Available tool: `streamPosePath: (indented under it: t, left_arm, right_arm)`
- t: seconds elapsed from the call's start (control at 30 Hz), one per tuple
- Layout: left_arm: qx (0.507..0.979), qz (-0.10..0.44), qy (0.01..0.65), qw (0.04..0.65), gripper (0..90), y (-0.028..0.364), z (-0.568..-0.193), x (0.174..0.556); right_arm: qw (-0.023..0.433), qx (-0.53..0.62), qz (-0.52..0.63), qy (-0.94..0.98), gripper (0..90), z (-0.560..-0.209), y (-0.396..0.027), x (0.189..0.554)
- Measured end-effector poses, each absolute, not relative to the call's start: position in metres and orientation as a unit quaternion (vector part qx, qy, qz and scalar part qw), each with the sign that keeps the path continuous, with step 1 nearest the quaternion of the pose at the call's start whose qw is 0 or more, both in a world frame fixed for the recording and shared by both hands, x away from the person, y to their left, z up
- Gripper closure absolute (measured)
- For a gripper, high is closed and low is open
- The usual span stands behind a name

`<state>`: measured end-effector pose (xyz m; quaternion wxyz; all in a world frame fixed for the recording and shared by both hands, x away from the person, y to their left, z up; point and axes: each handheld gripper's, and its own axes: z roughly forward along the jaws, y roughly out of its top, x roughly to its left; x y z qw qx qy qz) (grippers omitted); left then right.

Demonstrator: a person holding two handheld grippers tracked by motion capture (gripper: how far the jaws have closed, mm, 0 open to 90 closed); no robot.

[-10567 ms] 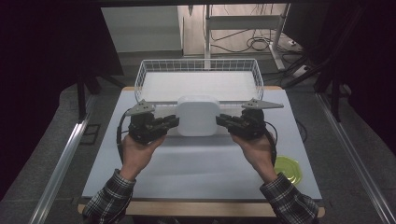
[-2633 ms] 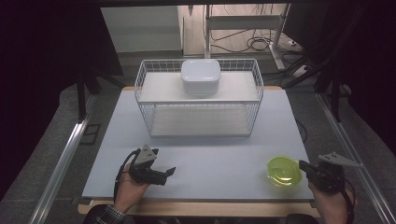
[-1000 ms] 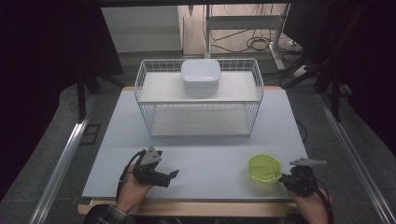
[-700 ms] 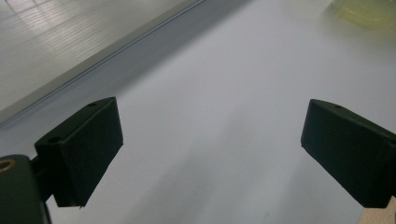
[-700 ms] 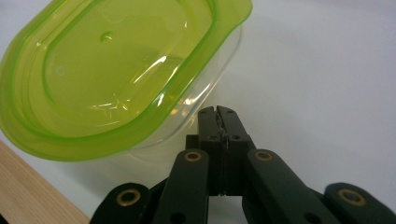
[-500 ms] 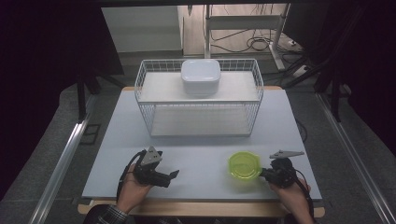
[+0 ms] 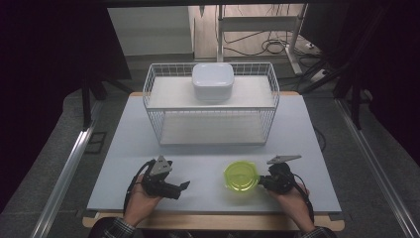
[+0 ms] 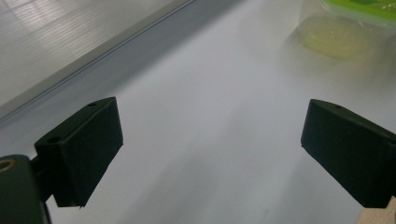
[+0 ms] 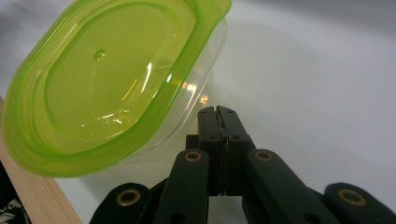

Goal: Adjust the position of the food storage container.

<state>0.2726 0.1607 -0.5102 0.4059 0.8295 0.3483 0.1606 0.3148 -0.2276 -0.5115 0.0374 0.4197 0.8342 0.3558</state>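
Now right gripper (image 7: 264,181), jaws fully closed and holding nothing, tips pressed against green-lidded container (image 7: 241,176) at near right of table (image 7: 208,148). Left gripper (image 7: 181,187) wide apart, near left.

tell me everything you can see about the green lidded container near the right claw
The container is a small, rounded tub of clear plastic with a translucent lime-green lid pressed on, a small dimple near the lid's middle. It looks empty. It sits on the white table near the front edge, right of centre. In the right gripper view it appears tilted. The right claw, jaws shut together, is against its clear side wall; whether it truly presses there is hard to tell.
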Motion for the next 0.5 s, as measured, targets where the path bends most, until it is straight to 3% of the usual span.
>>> streamPosePath:
  t: [0.5]
  left_arm:
    - [0.832,0.16,0.348,0.402,5.2,0.161,-0.511,0.273]
  right_arm:
    - [0.012,0.381,0.365,0.849,88.9,-0.514,-0.18,0.326]
